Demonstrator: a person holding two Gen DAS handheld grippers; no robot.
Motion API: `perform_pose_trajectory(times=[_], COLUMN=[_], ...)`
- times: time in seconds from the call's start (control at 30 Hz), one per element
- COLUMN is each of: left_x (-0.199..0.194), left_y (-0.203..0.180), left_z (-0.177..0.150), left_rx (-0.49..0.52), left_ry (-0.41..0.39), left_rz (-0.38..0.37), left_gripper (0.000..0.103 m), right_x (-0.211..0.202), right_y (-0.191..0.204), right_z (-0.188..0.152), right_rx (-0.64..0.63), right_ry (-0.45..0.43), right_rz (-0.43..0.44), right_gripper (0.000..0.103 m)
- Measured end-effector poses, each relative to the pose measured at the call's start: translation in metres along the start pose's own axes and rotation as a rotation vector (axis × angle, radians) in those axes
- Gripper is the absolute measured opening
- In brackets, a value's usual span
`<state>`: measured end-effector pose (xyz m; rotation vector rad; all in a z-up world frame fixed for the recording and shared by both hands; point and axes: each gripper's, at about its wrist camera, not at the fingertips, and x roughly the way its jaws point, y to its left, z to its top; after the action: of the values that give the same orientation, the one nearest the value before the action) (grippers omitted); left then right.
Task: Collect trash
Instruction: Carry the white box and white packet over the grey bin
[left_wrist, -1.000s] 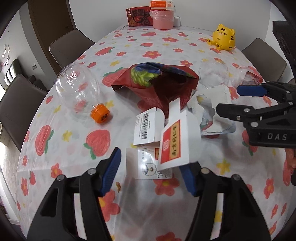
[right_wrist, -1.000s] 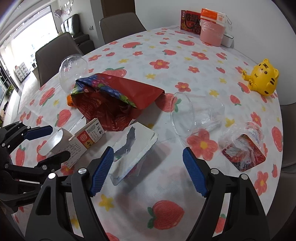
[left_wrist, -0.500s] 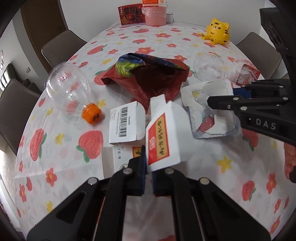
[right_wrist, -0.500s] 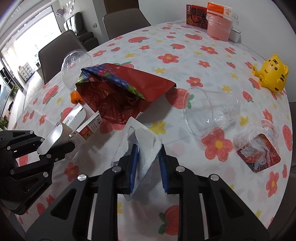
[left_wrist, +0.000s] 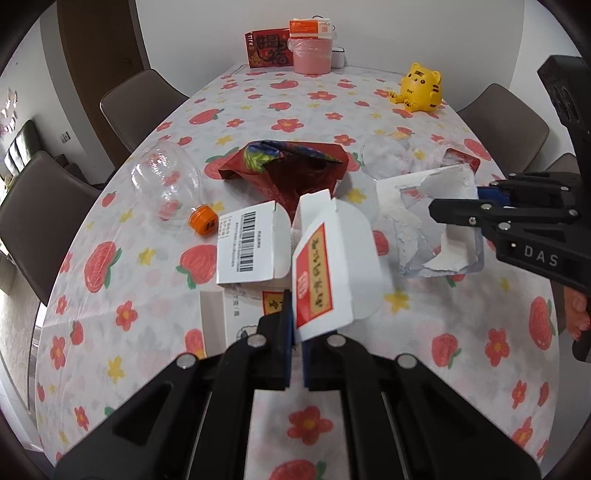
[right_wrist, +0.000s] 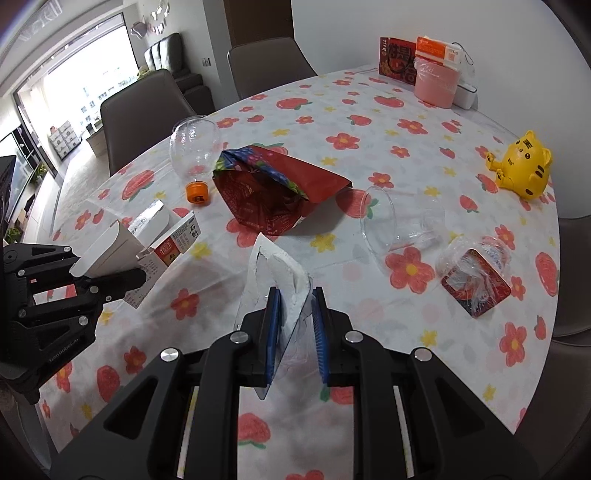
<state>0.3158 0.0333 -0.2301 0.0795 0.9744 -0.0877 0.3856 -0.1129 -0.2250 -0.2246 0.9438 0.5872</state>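
Note:
My left gripper (left_wrist: 297, 332) is shut on a flap of a white opened carton with a red label (left_wrist: 325, 269), lifted off the tablecloth; it also shows in the right wrist view (right_wrist: 147, 251). My right gripper (right_wrist: 295, 321) is shut on a clear plastic blister pack with torn white backing (right_wrist: 280, 273), seen in the left wrist view (left_wrist: 432, 229) held above the table. A red open bag (left_wrist: 291, 170) lies in the middle of the table (left_wrist: 147, 314).
A clear round bottle with an orange cap (left_wrist: 166, 181) lies at the left. A clear cup (right_wrist: 395, 225) and a crumpled wrapper (right_wrist: 476, 273) lie at the right. A yellow tiger toy (left_wrist: 421, 86), a pink tub (left_wrist: 312, 55) and chairs stand around.
Both grippers went from open to shut, the left on the carton, the right on the blister pack. Both items have since been lifted off the table.

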Motion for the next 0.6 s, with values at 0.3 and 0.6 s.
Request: perform_pose_trajectory(times=[0.3,0.6], left_x=[-0.075,-0.165], left_y=[-0.003,0.007], left_z=[-0.054,-0.147], left_rx=[-0.118,-0.305], left_ry=[-0.018,-0.031], left_rz=[0.054,0.155], left_gripper=[0.004,0.004], right_x=[-0.073,-0.127], right_y=[0.038,0.120], right_z=[-0.028,-0.067], right_rx=[-0.100,-0.287], right_ry=[-0.061,-0.092], right_rz=[0.051,0.184], right_gripper=[0.016,0.016])
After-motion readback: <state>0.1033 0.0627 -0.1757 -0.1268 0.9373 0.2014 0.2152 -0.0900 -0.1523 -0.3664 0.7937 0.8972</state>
